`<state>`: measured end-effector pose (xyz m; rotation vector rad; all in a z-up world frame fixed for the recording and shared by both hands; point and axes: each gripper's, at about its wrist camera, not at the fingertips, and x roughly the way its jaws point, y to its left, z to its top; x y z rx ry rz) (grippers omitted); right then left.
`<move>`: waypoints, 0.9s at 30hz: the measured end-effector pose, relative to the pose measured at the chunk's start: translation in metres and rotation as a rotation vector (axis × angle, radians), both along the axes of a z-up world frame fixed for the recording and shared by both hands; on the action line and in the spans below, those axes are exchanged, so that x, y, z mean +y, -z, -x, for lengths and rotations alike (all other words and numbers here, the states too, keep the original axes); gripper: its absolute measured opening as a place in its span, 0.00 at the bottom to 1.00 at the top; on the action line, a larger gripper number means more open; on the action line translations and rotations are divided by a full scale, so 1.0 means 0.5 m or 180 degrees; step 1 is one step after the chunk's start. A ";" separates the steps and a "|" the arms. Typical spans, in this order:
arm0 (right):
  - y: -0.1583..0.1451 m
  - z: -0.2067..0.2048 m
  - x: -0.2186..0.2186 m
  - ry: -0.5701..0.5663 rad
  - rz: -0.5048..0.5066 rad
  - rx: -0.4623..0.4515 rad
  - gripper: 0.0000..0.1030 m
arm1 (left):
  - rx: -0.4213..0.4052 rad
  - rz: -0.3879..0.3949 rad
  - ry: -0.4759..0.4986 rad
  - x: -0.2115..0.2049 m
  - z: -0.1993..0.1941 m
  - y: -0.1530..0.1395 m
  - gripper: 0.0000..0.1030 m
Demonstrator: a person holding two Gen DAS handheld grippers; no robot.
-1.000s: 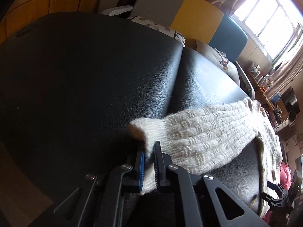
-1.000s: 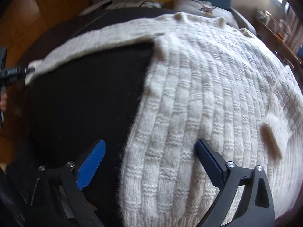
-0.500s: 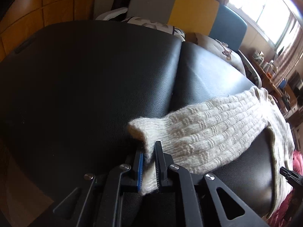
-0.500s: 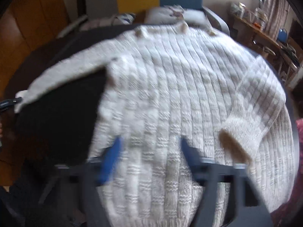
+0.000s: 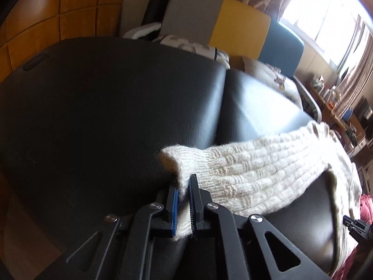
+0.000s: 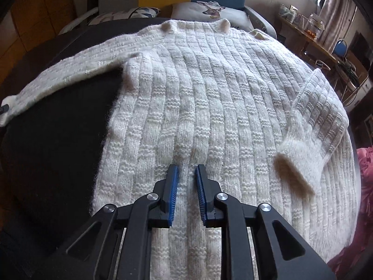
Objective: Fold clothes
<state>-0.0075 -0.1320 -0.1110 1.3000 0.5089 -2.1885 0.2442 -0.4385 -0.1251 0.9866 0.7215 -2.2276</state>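
A cream ribbed knit sweater (image 6: 221, 93) lies flat on a black padded table (image 6: 58, 140). Its right sleeve (image 6: 314, 116) is folded over the body. The left sleeve (image 6: 70, 70) stretches out across the black surface. My left gripper (image 5: 184, 179) is shut on that sleeve's cuff (image 5: 177, 161), which bunches up between the pads. Over the lower middle of the body, my right gripper (image 6: 187, 168) has its jaws closing, with a raised ridge of the knit pinched between the blue pads. The right gripper's tip (image 5: 356, 228) also shows at the far right of the left wrist view.
Beyond the table stands a sofa with grey, yellow and blue back panels (image 5: 240, 30) and printed cushions (image 6: 209, 9). A pink-red cloth (image 6: 366, 175) lies off the table's right edge. A cluttered shelf (image 6: 303, 23) runs along the right wall.
The right gripper's jaws went from wide open to nearly together, gathering a ridge of the sweater's body. The left gripper kept its hold on the cuff and barely moved.
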 end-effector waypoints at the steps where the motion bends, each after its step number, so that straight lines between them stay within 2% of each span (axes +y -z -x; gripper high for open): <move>1: -0.001 0.001 -0.003 -0.0007 0.0010 -0.0018 0.17 | 0.0028 0.0013 -0.0001 -0.005 0.002 -0.004 0.06; 6: 0.000 0.003 -0.026 -0.0108 0.0071 -0.0096 0.16 | 0.0148 0.0078 -0.0080 -0.038 0.010 -0.024 0.06; 14: 0.002 0.028 -0.030 -0.0207 0.0238 -0.0290 0.16 | 0.0156 0.0293 -0.0186 -0.127 0.043 -0.075 0.06; 19: 0.005 0.036 -0.028 -0.0261 0.0291 -0.0301 0.16 | 0.0120 0.0438 -0.0211 -0.161 0.062 -0.107 0.06; 23: 0.006 0.051 -0.001 -0.0162 0.0419 -0.0394 0.17 | -0.0077 0.0785 -0.0092 -0.144 0.090 -0.122 0.07; 25: 0.002 0.050 0.002 -0.0140 0.0477 -0.0479 0.17 | 0.0015 0.0924 -0.0126 -0.141 0.096 -0.152 0.07; 27: 0.000 0.050 0.000 -0.0130 0.0556 -0.0567 0.17 | 0.0154 0.0937 -0.0171 -0.151 0.097 -0.176 0.07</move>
